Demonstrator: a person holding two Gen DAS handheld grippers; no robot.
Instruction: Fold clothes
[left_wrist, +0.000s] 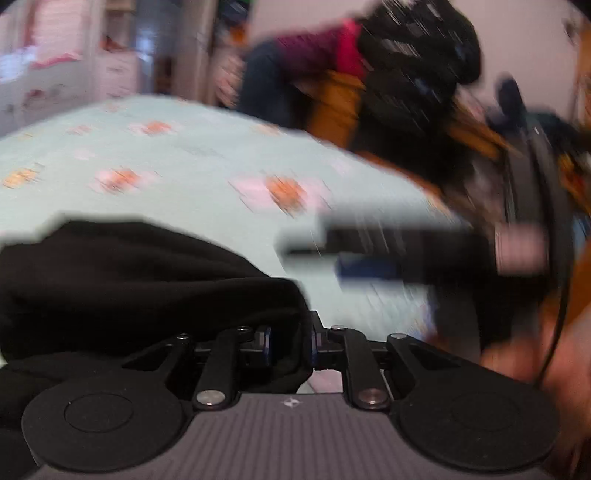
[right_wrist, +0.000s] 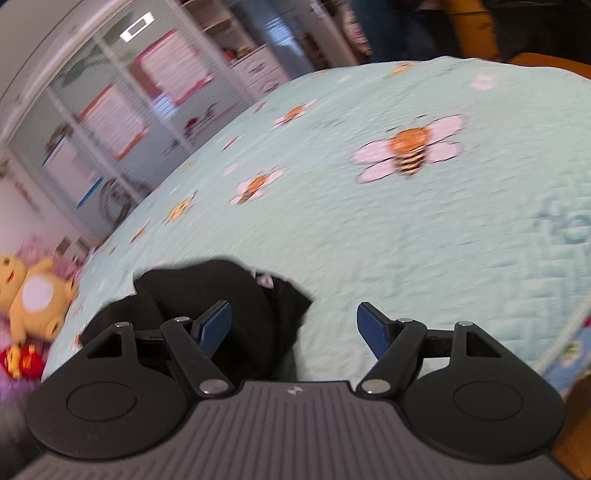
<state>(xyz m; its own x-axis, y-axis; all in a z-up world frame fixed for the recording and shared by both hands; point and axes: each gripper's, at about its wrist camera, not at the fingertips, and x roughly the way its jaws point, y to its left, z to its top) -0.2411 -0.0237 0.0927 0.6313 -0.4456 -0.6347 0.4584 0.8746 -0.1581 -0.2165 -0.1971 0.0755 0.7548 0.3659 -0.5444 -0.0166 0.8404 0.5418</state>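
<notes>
My left tongs (left_wrist: 290, 349) pinch black garment (left_wrist: 140, 280) | my right tongs (right_wrist: 293, 328) spread wide, holding nothing | bee-print bedspread (right_wrist: 406, 229) beneath | left view blurred, garment's shape unreadable

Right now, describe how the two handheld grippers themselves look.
Both look alike: the left gripper and right gripper each have a grey ribbed body with a small white emblem, two round black discs at the sides, and black linkage bars with silver pivot pins. The right gripper's finger pads are blue and finely textured.
</notes>
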